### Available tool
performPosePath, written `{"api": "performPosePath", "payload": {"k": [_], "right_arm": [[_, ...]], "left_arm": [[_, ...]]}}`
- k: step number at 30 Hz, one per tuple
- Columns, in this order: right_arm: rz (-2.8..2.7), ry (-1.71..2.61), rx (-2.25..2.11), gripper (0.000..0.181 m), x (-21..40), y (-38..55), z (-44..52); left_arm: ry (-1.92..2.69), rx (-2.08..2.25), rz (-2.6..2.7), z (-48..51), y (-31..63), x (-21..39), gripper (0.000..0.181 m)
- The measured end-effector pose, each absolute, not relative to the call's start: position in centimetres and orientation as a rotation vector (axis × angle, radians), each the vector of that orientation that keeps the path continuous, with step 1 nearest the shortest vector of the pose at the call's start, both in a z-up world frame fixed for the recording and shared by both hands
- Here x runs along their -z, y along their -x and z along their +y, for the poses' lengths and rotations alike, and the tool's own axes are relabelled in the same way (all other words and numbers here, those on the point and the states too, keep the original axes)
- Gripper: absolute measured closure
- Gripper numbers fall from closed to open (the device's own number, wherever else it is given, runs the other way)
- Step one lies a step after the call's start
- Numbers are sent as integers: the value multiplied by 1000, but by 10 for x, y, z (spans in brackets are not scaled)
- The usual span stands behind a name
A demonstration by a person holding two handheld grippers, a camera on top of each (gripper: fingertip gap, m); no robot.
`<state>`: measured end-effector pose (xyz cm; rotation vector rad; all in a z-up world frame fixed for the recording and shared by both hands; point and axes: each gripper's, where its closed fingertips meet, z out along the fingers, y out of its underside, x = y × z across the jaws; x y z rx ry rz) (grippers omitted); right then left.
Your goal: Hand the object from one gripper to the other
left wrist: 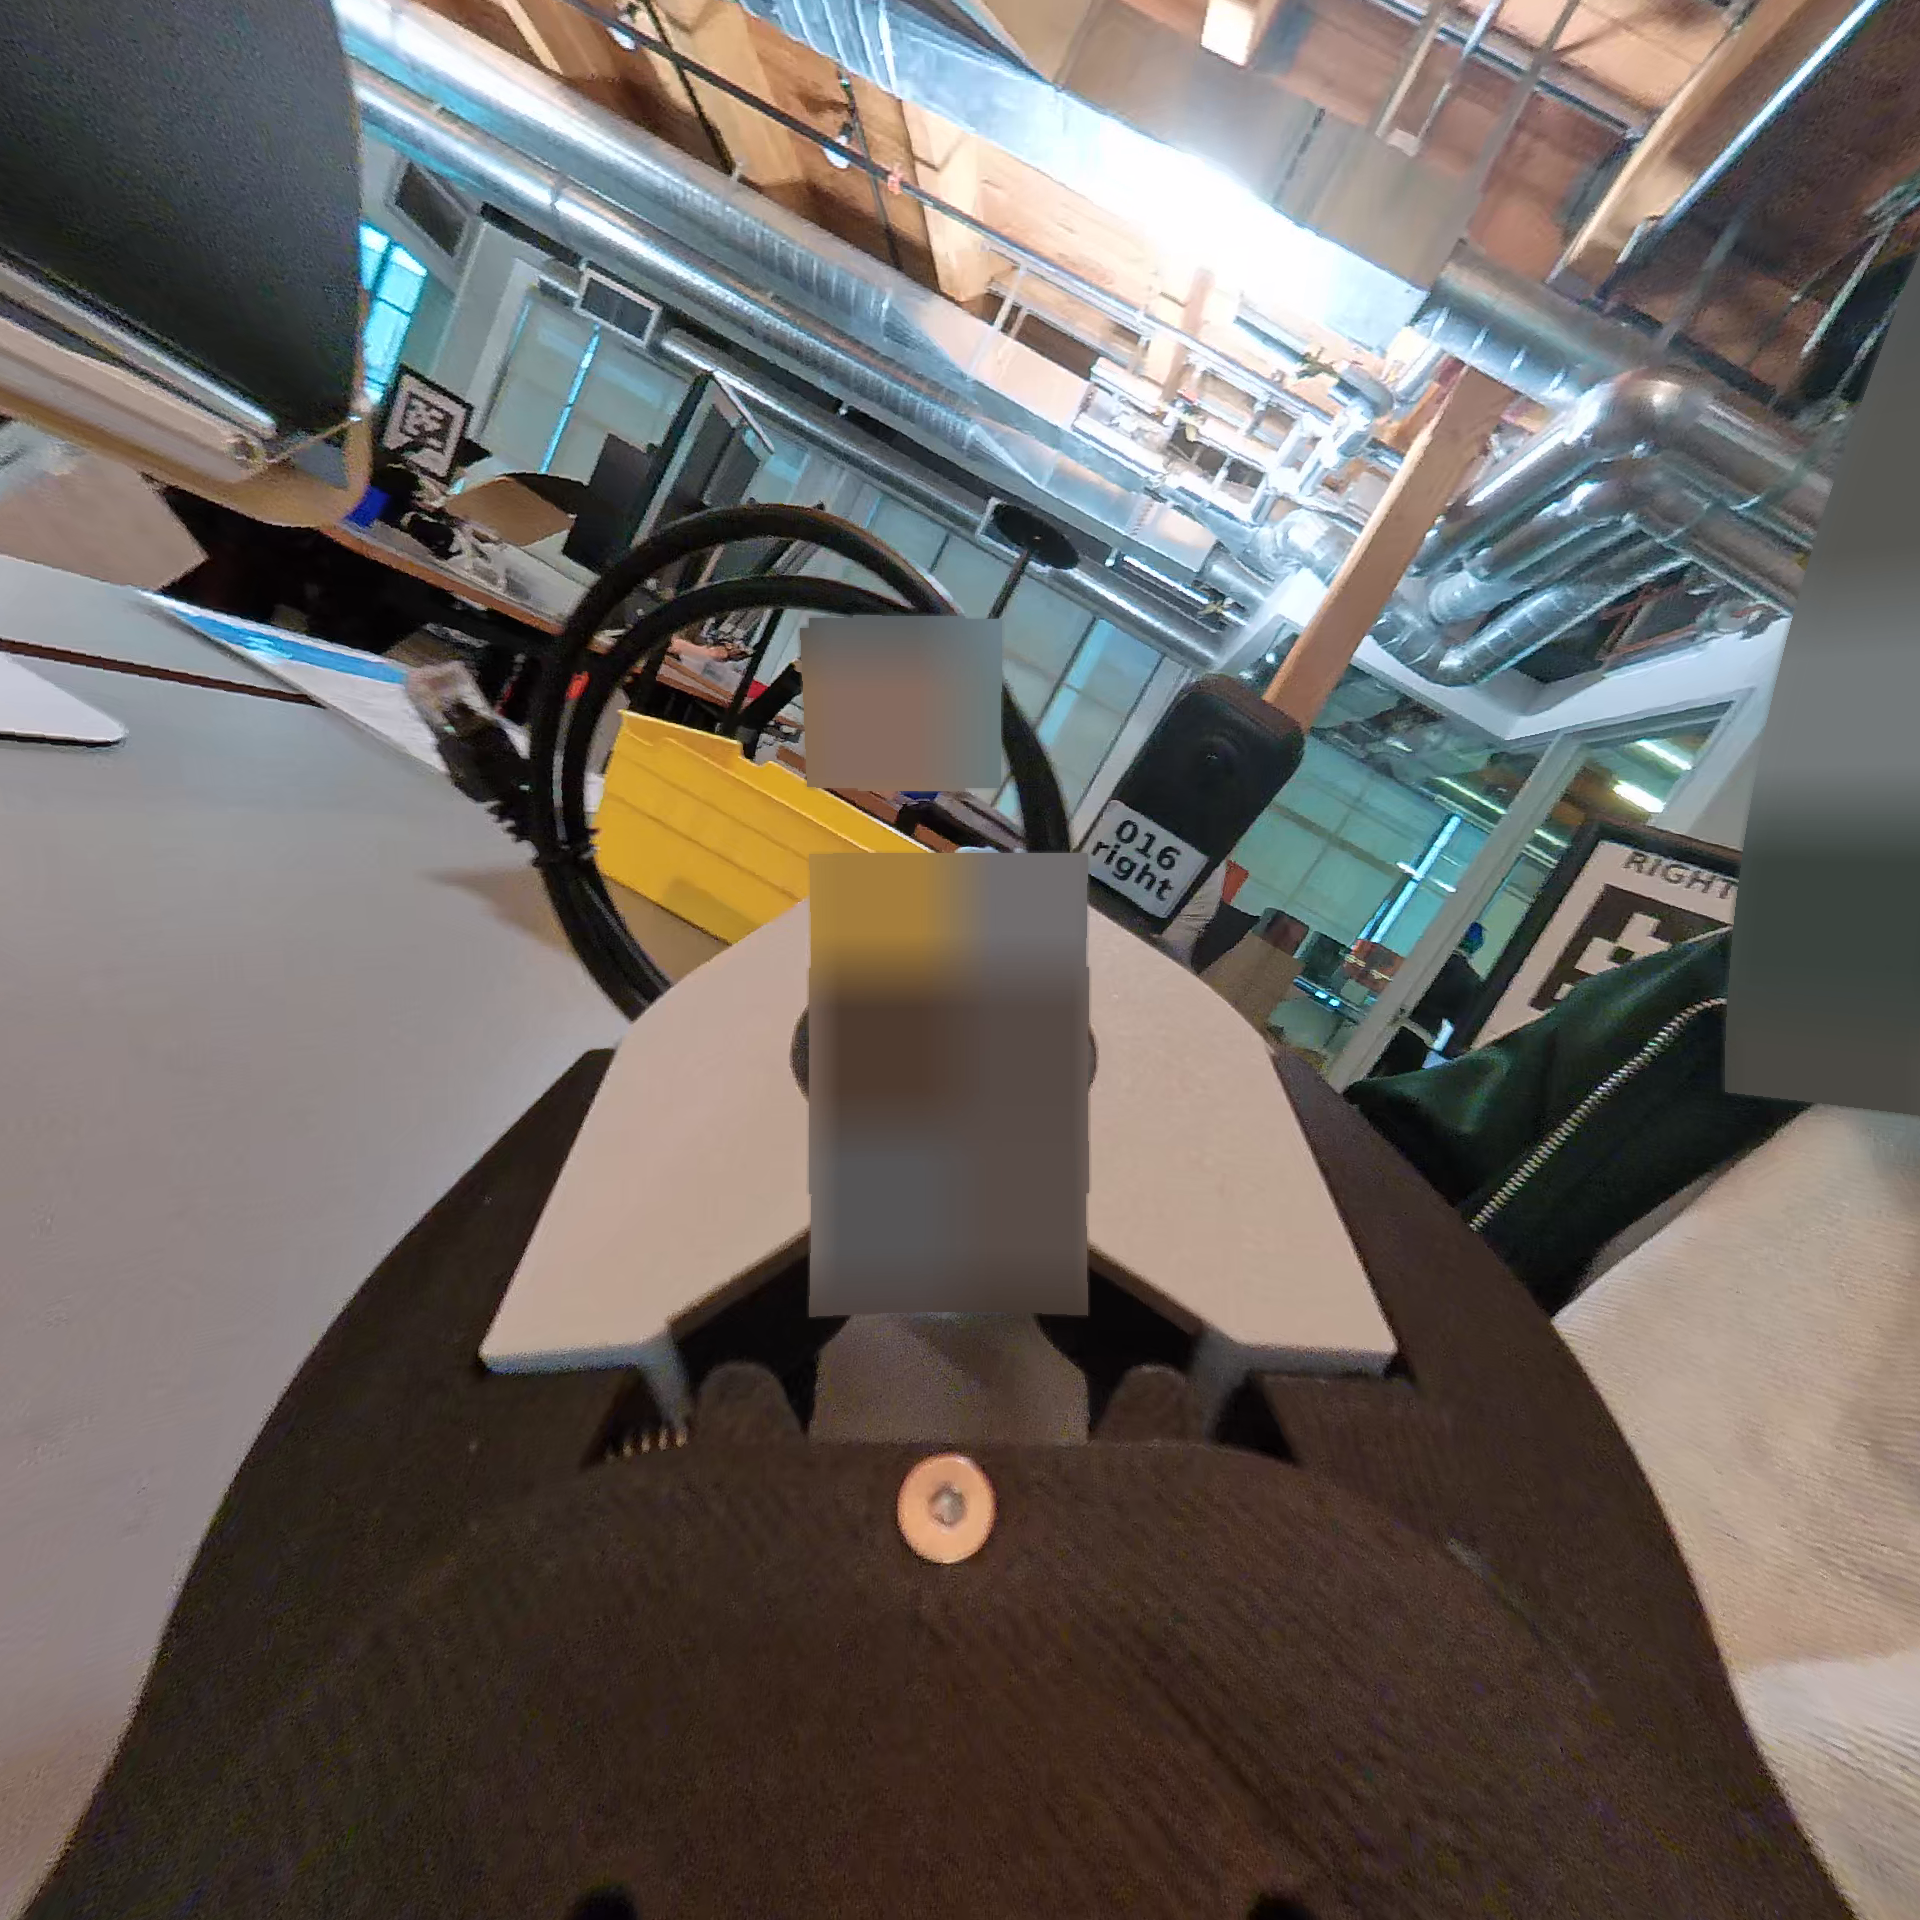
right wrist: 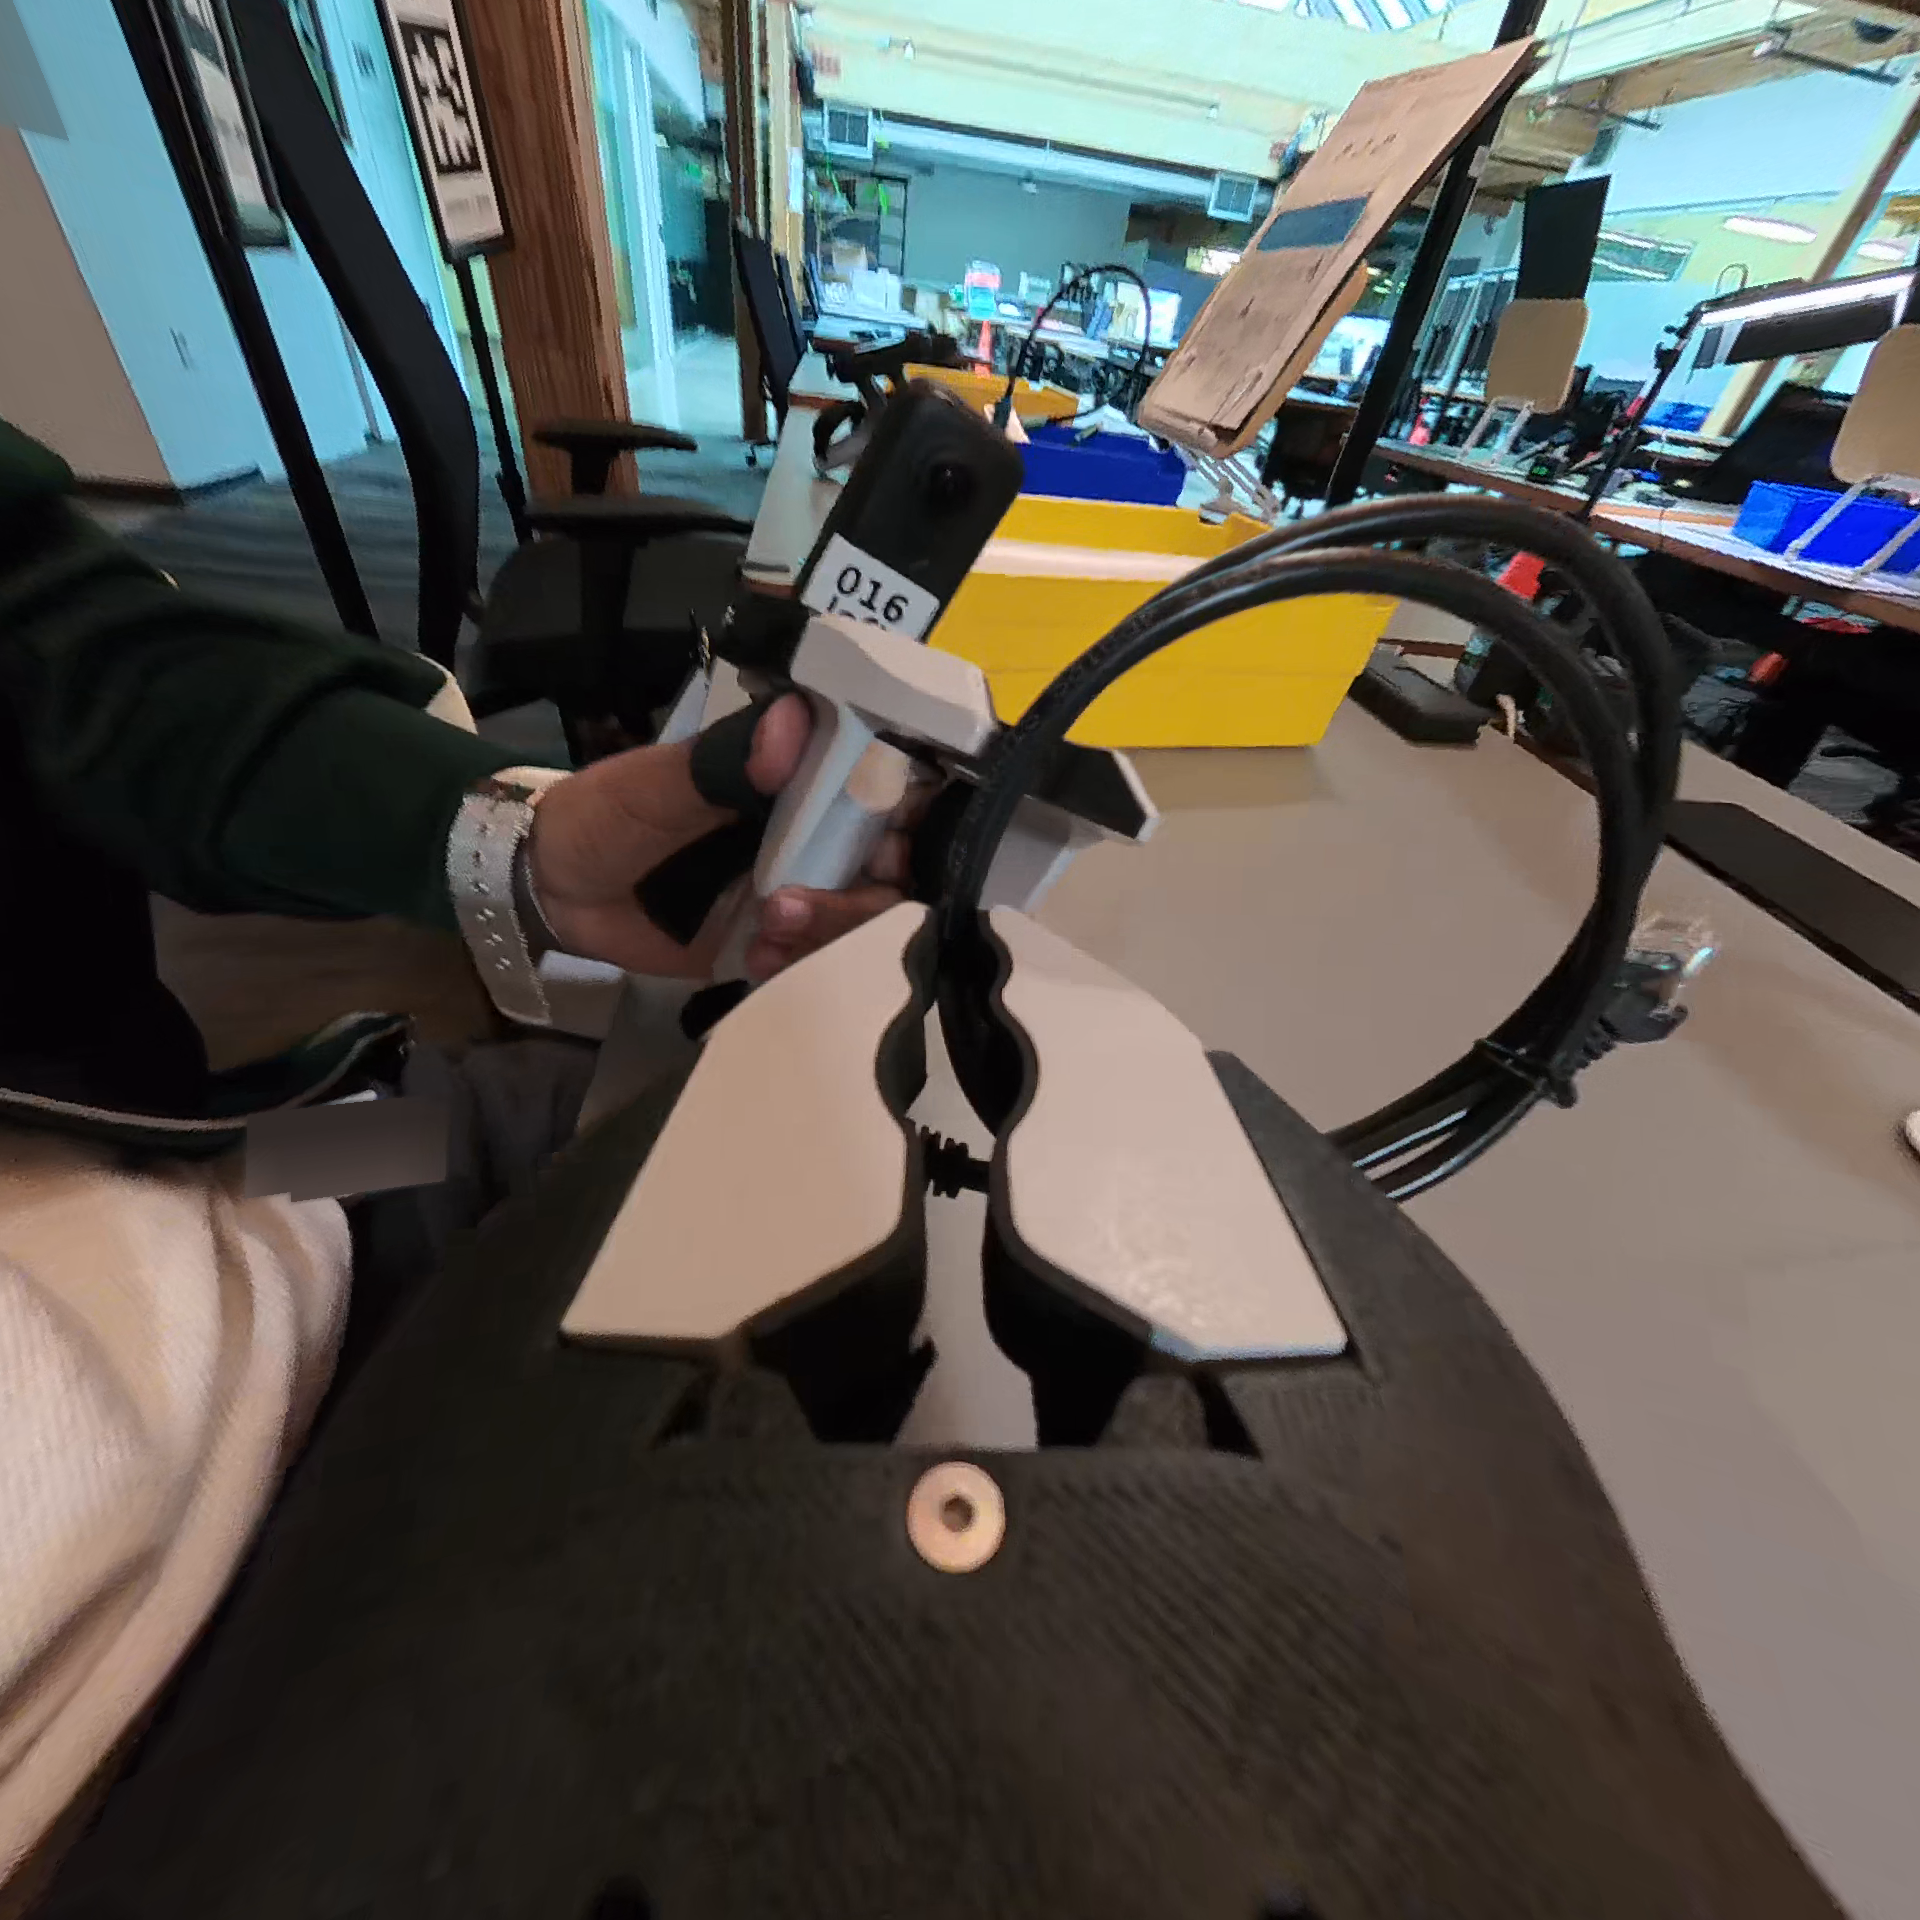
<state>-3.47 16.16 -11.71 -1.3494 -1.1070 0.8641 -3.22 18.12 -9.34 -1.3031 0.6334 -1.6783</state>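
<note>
We take the yellow bin [right wrist: 1174, 634] as our landmark. To its left, a hand [right wrist: 665, 831] holds the left gripper [right wrist: 1039, 821]; its grey fingers [right wrist: 894, 686] pinch the coiled black cable [right wrist: 1621, 790], though in the left wrist view a blurred patch hides the tips. In front of the bin, the right gripper [right wrist: 961, 997] presses its fingers together on the same coil. The coil stands upright above the grey table [right wrist: 1558, 1403], its ring spreading to the right, with the clear plug [right wrist: 1662, 966] at the far right. In front of the bin and to its right, the table surface is open up to its dark edge.
</note>
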Motion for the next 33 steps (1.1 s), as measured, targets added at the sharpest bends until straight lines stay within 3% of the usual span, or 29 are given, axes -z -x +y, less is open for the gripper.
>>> {"api": "performPosePath", "payload": {"k": [7, 14, 16, 19, 25, 27, 30, 33], "right_arm": [[-1157, 1298, -1024, 176, 115, 47, 140], [-1242, 1211, -1097, 176, 113, 70, 108], [-1274, 1192, -1078, 176, 115, 74, 102], [-1307, 1171, -1067, 175, 118, 78, 96], [-1287, 1185, -1094, 174, 122, 80, 99], [-1257, 1203, -1105, 161, 122, 81, 103], [-1186, 1244, -1108, 119, 123, 81, 116], [-1108, 1296, -1123, 102, 124, 74, 131]], "left_arm": [[1469, 1497, 540, 218, 51, 119, 144], [1550, 1516, 566, 221, 43, 134, 126], [1486, 1634, 526, 216, 42, 125, 130], [1454, 1742, 490, 213, 47, 119, 161], [1458, 1751, 502, 214, 51, 115, 163], [1448, 1722, 501, 215, 54, 112, 164], [1440, 1681, 461, 221, 63, 109, 163], [1453, 1601, 417, 229, 73, 110, 163]]}}
